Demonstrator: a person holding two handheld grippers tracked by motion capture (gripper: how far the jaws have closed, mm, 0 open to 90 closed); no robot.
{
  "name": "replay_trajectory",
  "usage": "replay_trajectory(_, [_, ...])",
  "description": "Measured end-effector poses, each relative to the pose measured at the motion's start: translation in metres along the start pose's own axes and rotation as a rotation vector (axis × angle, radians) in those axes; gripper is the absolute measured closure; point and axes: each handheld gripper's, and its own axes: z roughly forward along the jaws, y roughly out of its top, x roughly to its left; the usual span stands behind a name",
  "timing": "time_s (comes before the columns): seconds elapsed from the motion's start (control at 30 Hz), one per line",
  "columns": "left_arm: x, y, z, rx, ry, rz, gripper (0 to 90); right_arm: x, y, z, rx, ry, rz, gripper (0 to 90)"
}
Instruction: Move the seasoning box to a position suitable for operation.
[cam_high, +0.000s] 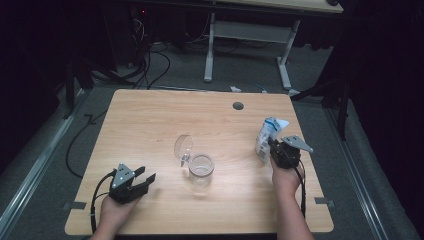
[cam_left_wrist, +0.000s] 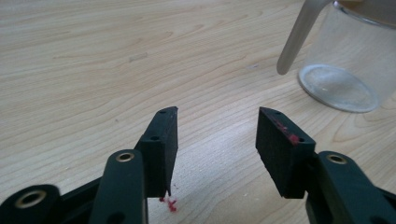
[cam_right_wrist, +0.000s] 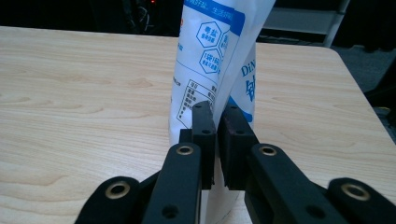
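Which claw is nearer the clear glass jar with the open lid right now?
Left. The left claw sits open just off the clear glass jar, at its near-left. The right claw is farther off on the jar's other side, pinching the white-and-blue printed pouch.

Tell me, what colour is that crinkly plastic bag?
White plastic bag with blue print, clearest in the right gripper view.

We see a table (cam_high: 150, 115) of pale wood-grain laminate, smooth with a soft sheen. On it stands a jar (cam_high: 201, 170) of clear, glossy glass or plastic; we cannot tell which. Its hinged lid (cam_high: 183, 146) looks equally transparent. The pouch (cam_right_wrist: 212, 56) is smooth white printed film, creased and slightly glossy. Both grippers have matt black plastic jaws with brass-coloured rivets, and their pads (cam_left_wrist: 280, 149) look dull and rubbery.
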Motion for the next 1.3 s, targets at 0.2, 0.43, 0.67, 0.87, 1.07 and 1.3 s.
replay_trajectory(0.2, [-0.001, 0.000, 0.001, 0.000, -0.012, 0.008, 46.5, -0.001, 0.001, -0.002, 0.012, 0.032, 0.000, 86.9])
replay_trajectory(0.43, [-0.001, 0.000, 0.000, 0.000, -0.015, 0.010, 46.3, 0.001, 0.004, -0.007, 0.021, 0.057, -0.020, 87.7])
replay_trajectory(0.67, [-0.002, 0.000, 0.002, -0.001, -0.020, 0.017, 46.3, 0.004, 0.008, -0.018, 0.033, 0.087, -0.057, 88.2])
replay_trajectory(0.87, [-0.004, 0.001, 0.003, -0.006, -0.021, 0.026, 46.0, 0.006, 0.010, -0.030, 0.040, 0.125, -0.063, 88.4])
replay_trajectory(1.07, [-0.004, 0.001, 0.005, -0.004, -0.029, 0.033, 45.9, 0.008, 0.012, -0.039, 0.057, 0.153, -0.056, 88.5])
replay_trajectory(1.3, [-0.004, 0.000, 0.005, -0.008, -0.029, 0.037, 45.7, 0.015, 0.014, -0.047, 0.088, 0.179, -0.091, 88.5])
